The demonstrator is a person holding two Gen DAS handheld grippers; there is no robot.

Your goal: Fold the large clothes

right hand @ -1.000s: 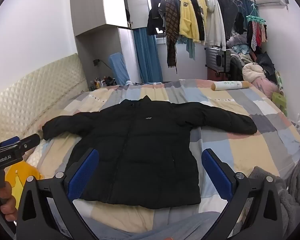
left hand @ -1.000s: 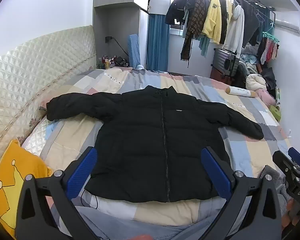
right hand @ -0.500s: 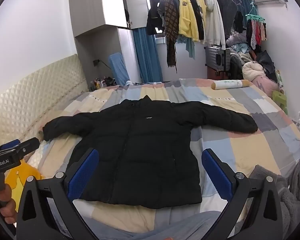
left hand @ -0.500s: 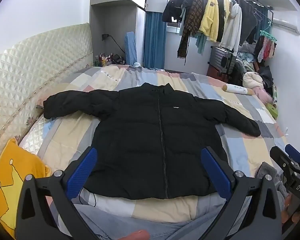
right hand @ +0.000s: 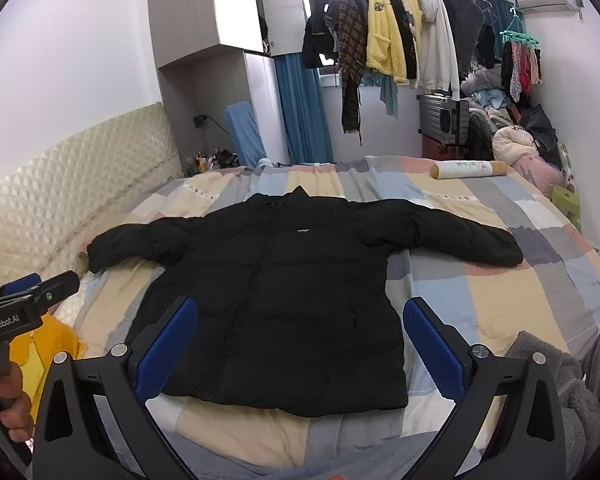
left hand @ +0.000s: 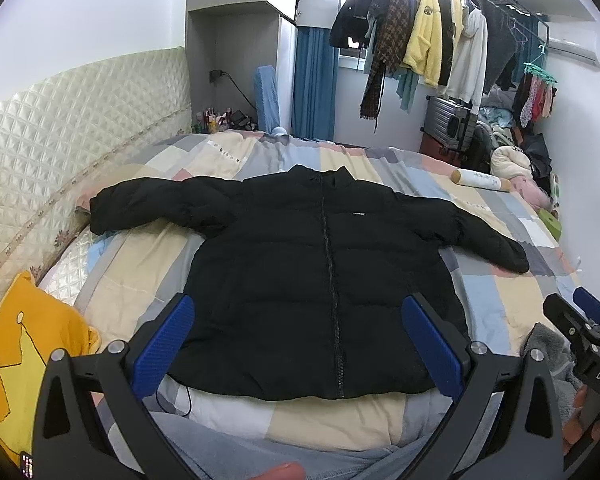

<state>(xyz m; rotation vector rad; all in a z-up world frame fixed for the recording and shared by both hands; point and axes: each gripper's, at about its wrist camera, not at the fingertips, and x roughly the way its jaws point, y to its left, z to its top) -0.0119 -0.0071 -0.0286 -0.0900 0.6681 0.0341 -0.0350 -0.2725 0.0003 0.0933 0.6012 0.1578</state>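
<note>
Two open tongs above a black puffer jacket (left hand: 324,280) on a bed (left hand: 496,308).
Left tongs (left hand: 296,344) and right tongs (right hand: 300,340) hold nothing; jacket lies flat, zipped, sleeves spread, on the patchwork cover.

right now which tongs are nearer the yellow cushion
Left. The left tongs hover open beside the yellow cushion at the bed's headboard end; the right tongs sit farther toward the grey blanket.

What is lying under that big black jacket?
The black jacket lies spread flat, sleeves out, on a bed's patchwork quilt. A thin dark cord shows beside its hem. Anything directly beneath it is covered.
</note>
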